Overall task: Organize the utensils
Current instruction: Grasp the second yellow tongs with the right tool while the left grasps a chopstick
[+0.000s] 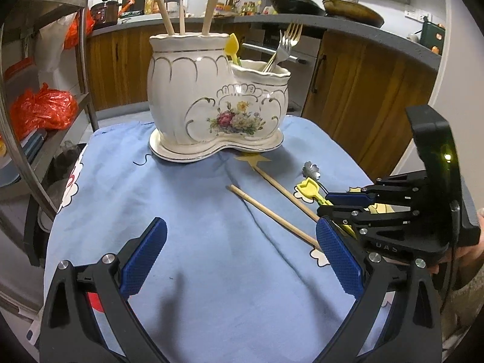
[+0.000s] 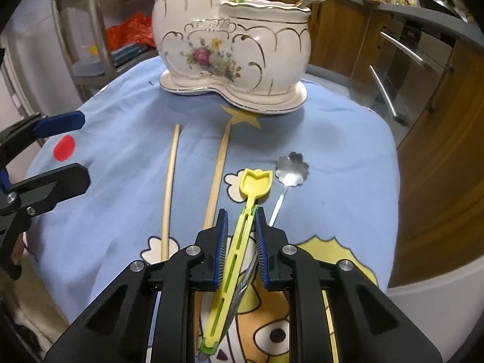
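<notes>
A white flowered ceramic holder [image 1: 196,90] [image 2: 230,45] stands at the far side of the blue cloth. Its tall part holds wooden chopsticks [image 1: 163,9]; the low part holds forks [image 1: 287,45] and a yellow spoon [image 1: 232,47]. Two chopsticks [image 1: 272,214] [image 2: 169,181] lie loose on the cloth. My right gripper [image 2: 240,233] [image 1: 326,204] is shut on the handle of a yellow plastic spoon [image 2: 255,181] [image 1: 308,192] that lies on the cloth. A metal flower-shaped spoon [image 2: 292,166] [image 1: 311,169] lies just to its right. My left gripper [image 1: 242,227] [image 2: 69,151] hovers open over bare cloth, holding nothing.
A metal shelf rack with red plastic bags [image 1: 42,112] stands left of the table. Wooden cabinets [image 1: 363,90] and a counter with pans [image 1: 348,9] run behind and to the right. The table edge [image 2: 390,157] drops off on the right.
</notes>
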A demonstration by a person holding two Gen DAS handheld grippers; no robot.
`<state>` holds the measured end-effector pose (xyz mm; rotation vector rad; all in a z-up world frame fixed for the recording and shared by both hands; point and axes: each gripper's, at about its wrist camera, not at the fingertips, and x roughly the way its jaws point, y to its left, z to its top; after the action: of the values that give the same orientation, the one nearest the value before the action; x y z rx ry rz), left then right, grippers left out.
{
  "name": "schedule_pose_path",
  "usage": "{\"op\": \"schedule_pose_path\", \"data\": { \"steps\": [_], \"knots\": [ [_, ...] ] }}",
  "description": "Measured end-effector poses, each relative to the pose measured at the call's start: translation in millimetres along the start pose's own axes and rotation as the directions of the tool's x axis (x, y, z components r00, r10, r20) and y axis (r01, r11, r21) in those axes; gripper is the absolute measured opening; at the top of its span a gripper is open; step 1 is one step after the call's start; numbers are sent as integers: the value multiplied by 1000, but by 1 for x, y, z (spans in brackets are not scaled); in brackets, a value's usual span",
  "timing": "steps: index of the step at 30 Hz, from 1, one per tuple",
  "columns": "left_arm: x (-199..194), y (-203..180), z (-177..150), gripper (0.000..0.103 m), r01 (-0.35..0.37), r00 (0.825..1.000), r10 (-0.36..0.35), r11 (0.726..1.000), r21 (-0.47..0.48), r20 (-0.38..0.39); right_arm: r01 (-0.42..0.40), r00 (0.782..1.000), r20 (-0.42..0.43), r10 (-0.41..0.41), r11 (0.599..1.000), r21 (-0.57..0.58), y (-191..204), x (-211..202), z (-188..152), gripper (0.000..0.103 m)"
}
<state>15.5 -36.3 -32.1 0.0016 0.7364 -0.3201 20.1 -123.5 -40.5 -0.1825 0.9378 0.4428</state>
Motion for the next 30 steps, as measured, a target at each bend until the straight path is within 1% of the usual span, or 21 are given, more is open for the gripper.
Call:
{"op": "schedule_pose_path", "data": {
  "steps": [2,8,10,11,13,15,16,18,20,23,25,27,30],
  "knots": [
    [3,-2,1,97,-7,1000,7,1000,-12,-16,-10,1000,16,10,1000,13,-2,-4,-2,11],
    [16,-15,2,97,-20,996,15,999,-51,-83,-58,994,98,52,996,68,-18,-26,-9,10],
    [18,-24,1,95,-20,995,14,998,-59,-100,-73,991,117,64,994,79,-23,-33,-12,10],
    [19,-27,1,92,-21,995,15,998,-62,-103,-81,990,125,71,993,83,-25,-35,-13,10],
    [20,-37,0,79,-3,993,-6,997,-74,-116,-96,987,141,82,991,92,-30,-40,-16,10],
    [23,-45,-1,54,24,989,-34,997,-77,-141,-108,983,156,92,989,98,-34,-44,-20,10],
    [26,-49,-1,50,28,986,-40,996,-80,-162,-113,982,161,96,989,99,-36,-45,-21,10],
    [33,-53,-4,38,22,979,-40,996,-91,-200,-126,978,176,107,987,102,-39,-49,-24,10],
    [39,-54,-5,34,-5,973,-20,994,-105,-229,-135,975,191,113,986,102,-43,-52,-27,10],
    [46,-55,-4,34,-40,968,10,993,-115,-249,-146,969,215,121,984,103,-47,-58,-30,10],
    [52,-59,-1,34,-76,965,49,993,-94,-256,-151,966,226,125,983,103,-48,-60,-32,10],
    [58,-63,3,34,-131,960,112,990,-59,-255,-152,964,232,127,984,95,-47,-62,-34,10],
    [66,-71,7,34,-193,949,187,981,0,-254,-153,963,237,130,985,83,-45,-64,-36,10]
  ]
}}
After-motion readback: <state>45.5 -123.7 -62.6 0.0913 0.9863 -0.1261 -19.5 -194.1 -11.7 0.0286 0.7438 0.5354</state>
